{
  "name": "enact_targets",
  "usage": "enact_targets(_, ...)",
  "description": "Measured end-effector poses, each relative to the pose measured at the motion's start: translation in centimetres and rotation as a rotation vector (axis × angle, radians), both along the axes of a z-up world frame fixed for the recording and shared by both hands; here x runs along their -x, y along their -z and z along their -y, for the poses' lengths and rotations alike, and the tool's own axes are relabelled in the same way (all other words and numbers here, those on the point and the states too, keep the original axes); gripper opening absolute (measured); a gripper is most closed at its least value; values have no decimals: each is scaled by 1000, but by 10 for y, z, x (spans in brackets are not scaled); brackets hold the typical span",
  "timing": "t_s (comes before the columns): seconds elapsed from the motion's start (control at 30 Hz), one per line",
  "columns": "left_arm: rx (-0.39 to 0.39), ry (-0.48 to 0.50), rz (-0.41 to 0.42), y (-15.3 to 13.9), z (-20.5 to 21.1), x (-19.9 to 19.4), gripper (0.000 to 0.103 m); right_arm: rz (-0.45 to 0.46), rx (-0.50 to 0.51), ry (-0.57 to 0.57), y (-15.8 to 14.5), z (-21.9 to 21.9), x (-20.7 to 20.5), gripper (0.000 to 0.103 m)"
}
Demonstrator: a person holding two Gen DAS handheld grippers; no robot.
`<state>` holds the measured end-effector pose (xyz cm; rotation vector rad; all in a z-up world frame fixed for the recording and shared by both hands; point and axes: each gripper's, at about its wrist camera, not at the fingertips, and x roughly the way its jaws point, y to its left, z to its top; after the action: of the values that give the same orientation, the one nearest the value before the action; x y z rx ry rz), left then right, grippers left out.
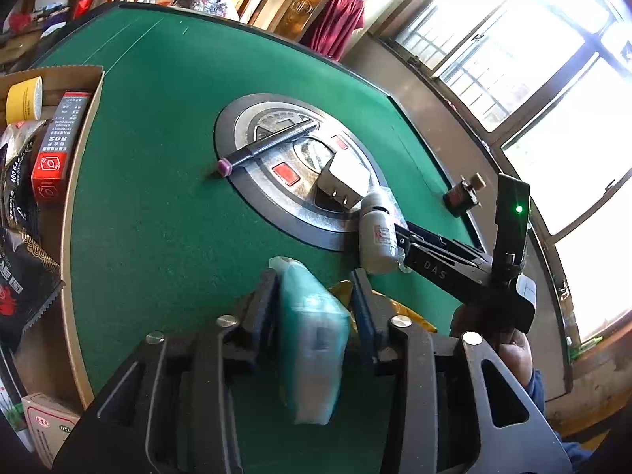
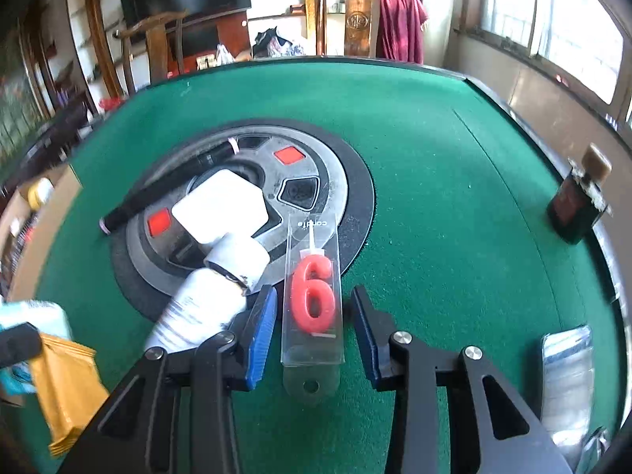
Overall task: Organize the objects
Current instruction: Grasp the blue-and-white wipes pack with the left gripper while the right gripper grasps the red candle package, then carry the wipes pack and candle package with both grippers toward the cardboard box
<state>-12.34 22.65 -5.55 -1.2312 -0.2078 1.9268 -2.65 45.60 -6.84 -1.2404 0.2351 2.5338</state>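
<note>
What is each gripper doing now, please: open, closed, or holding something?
Left gripper: closed on the teal packet.
Right gripper: open around the boxed number candle, pads not touching it.

A green felt worktop (image 2: 414, 150) with a round metal control panel (image 2: 316, 166) set into its centre carries scattered items. A black marker with a pink end (image 1: 268, 143) and a white charger plug (image 2: 221, 207) lie across the panel; a white bottle (image 2: 205, 308) rests at its rim. Beside it sits a clear case holding a red "6" candle (image 2: 312, 296). A small dark bottle (image 2: 572, 205) stands near the far edge, a cardboard box (image 1: 85, 150) on the left side.
</note>
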Motion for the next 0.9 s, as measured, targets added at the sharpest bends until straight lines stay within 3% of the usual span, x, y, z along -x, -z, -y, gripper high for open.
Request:
enact_targets(0.03, -2, -3, -1, 0, 0, 0, 37, -5, 9, -3, 0, -1, -1, 27)
enact_targets(0.13, 2, -6, -18, 0, 1, -1, 36, -6, 6, 9, 0, -4, -7, 27)
enact_targets(0.17, -15, -4, -13, 0, 2, -2, 27, -12, 7, 19, -2, -6, -9, 27)
enact_targets(0.3, -15, -10, -47, -6, 6, -3, 24, -79, 24, 50, -17, -12, -23, 27)
enact_targets(0.53, -13, 14, -23, -5, 10, 3, 24, -132, 60, 40, -29, -8, -37, 27)
enact_targets(0.67, 26, 34, -48, -9, 9, -2, 27, -137, 73, 31, -31, -8, -36, 27)
enact_targets(0.73, 28, 34, -50, -10, 11, -2, 34, -141, 73, 29, -32, -7, -37, 27)
enact_targets(0.9, -49, 70, -52, -19, 20, -5, 52, -150, 83, 29, -34, -9, -37, 27)
